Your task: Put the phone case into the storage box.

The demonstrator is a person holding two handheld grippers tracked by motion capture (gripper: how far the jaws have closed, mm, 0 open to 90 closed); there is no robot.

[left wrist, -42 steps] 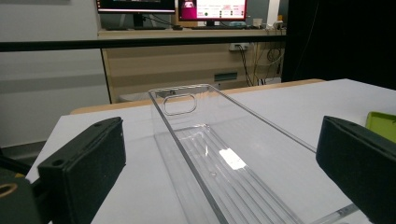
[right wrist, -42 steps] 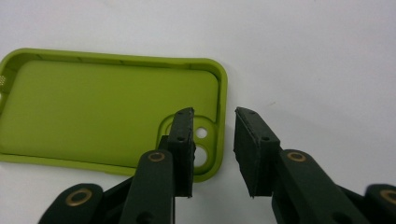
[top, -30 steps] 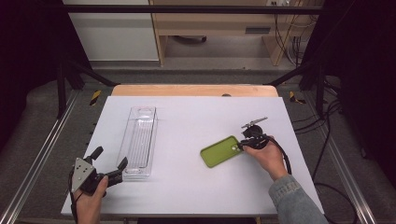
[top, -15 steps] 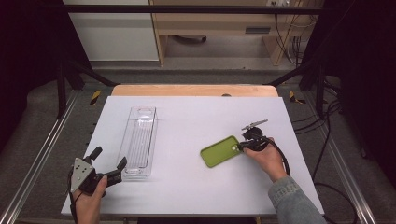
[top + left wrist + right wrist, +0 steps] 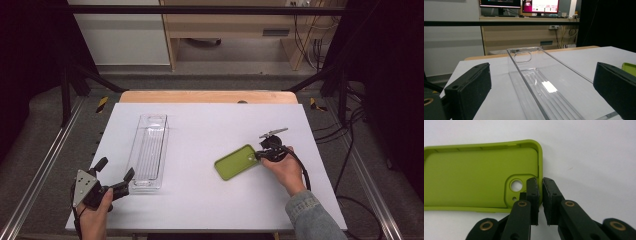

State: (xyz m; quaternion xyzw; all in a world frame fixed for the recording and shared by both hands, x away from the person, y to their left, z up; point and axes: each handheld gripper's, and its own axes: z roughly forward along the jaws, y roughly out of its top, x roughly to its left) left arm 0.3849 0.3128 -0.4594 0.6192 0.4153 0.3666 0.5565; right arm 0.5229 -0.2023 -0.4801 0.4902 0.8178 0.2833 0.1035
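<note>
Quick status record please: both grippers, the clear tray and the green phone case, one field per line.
Left gripper: open, held at the near end of the tray, jaws wide apart, touching nothing.
Right gripper: shut on the case's side wall beside the camera cut-out.
Clear plastic rectangular tray: empty, flat on the white table, left side.
Green soft phone case: lying open side up, right of the tray, apart from it.

Lime-green phone case [image 5: 237, 162], plain, no pattern. Clear ribbed tray [image 5: 148, 151] left of the case. White table [image 5: 210, 125], tan wood strip at its far edge. My grippers' jaws black, brass rivets; grey plate on left gripper [image 5: 113, 176].
</note>
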